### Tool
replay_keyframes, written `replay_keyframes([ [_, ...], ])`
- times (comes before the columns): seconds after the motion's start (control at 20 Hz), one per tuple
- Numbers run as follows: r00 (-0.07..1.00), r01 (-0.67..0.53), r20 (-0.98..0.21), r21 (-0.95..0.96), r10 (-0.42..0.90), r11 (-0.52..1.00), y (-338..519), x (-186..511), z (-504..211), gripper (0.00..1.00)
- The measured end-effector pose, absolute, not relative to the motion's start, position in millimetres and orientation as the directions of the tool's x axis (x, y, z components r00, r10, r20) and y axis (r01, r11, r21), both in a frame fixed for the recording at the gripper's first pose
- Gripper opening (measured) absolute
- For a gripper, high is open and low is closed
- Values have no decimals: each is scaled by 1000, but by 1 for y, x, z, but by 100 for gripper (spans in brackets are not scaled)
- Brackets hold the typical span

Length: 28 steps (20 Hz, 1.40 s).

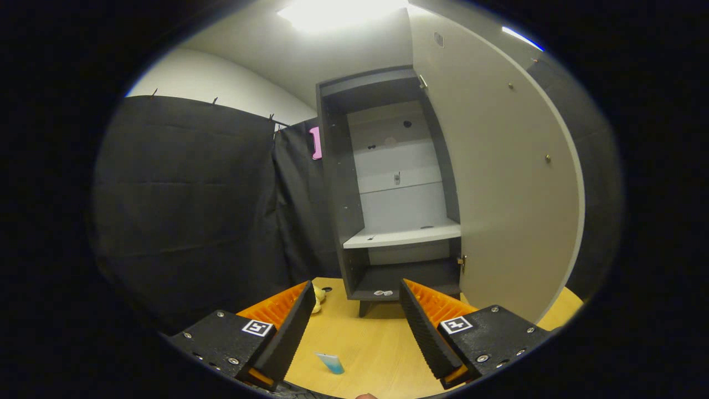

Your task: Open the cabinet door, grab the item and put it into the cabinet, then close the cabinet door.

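A tall dark grey cabinet point(338, 183) stands on the wooden table point(376, 338) beyond my fingers. Its pale door point(498, 183) is swung wide open to the right. Inside, a white shelf point(404, 237) is bare, and a dark bottom compartment lies below it. A small blue and white tube point(330, 363) lies on the table between my fingers, close to the left one. My gripper point(354, 332) is open above the table with nothing between its fingers.
A small yellow object point(318, 296) lies on the table behind the left finger, near the cabinet's left foot. Black cloth walls off the left side. A pink item point(316, 143) hangs beside the cabinet's top left.
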<state>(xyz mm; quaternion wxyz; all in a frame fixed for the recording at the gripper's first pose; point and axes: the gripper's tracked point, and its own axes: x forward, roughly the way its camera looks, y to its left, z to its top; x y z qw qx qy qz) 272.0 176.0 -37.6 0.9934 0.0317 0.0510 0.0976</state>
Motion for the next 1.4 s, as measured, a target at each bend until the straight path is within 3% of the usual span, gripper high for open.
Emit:
replay_keyframes([
  [0.8,926,-207,-314,48,211,977,244,320,-200,94],
  [1.4,841,-154,-520,29,147,988,254,315,-304,91],
])
